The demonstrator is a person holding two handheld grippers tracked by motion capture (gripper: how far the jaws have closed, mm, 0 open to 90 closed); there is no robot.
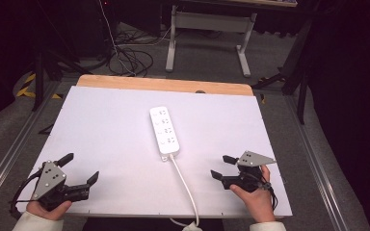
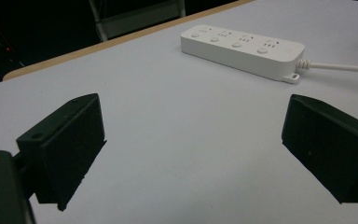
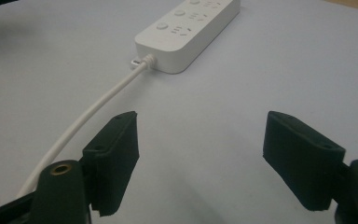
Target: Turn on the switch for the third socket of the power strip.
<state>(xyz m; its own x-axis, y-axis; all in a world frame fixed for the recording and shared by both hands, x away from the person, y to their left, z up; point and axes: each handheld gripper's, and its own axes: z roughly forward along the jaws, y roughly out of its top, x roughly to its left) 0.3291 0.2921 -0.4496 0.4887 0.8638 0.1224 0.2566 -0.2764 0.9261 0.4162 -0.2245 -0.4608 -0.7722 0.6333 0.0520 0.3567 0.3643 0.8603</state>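
Both the left gripper (image 1: 81, 169) and right gripper (image 1: 223, 166) rest wide open and empty, flanking the power strip (image 1: 165, 130), seemingly poised to reach it.

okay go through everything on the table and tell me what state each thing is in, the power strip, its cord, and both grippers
power strip: lying flat on the white table, sockets up, nothing plugged in, untouched.
cord: attached to the strip's near end, running slack off the table's near edge.
left gripper: open, empty, at the near left corner, apart from the strip.
right gripper: open, empty, at the near right, jaws clear of the cord.
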